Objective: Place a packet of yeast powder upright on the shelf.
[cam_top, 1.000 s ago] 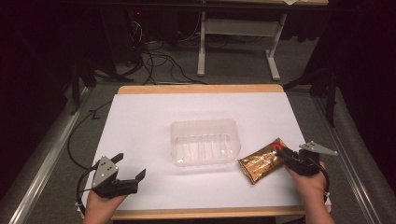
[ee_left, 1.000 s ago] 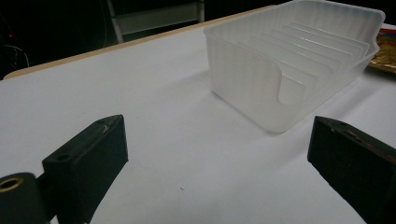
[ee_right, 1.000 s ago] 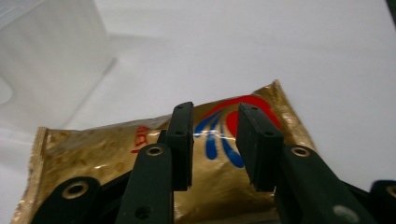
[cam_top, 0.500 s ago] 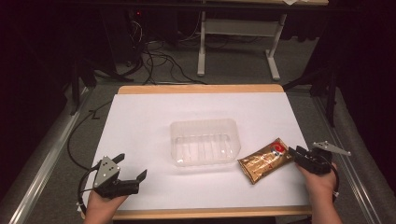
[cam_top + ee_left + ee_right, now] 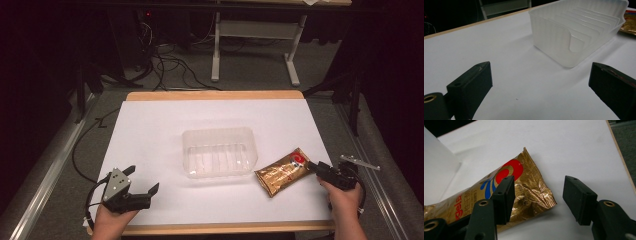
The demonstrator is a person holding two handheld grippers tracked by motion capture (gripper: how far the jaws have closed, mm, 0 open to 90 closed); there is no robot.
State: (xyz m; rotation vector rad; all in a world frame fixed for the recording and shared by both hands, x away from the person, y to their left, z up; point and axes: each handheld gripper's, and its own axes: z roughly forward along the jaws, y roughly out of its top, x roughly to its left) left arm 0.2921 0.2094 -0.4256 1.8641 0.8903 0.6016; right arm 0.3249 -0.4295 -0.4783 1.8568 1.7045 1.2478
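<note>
A gold snack packet (image 5: 282, 172) with a red and blue logo lies flat on the white table top, just right of a clear plastic container (image 5: 219, 151). My right gripper (image 5: 316, 167) is at the packet's right end. Its jaws have just been opening. In the right gripper view the packet's crimped end (image 5: 529, 182) lies by the left jaw of the right gripper (image 5: 539, 181), with no pad pressing on it. My left gripper (image 5: 143, 178) rests open near the front left edge. The left gripper (image 5: 539, 85) faces the ribbed container (image 5: 579, 32) with nothing between its jaws.
The white sheet (image 5: 165, 130) covers a table with a wooden rim (image 5: 215, 95). Metal rails run down both sides. Behind the table are a desk frame (image 5: 252, 35) and cables on the floor. Bare white surface lies between the left gripper and the container.
The right hand has drawn back to the right and a little lower, and its jaws have spread apart. The packet lies where it was. The left hand has not moved.
</note>
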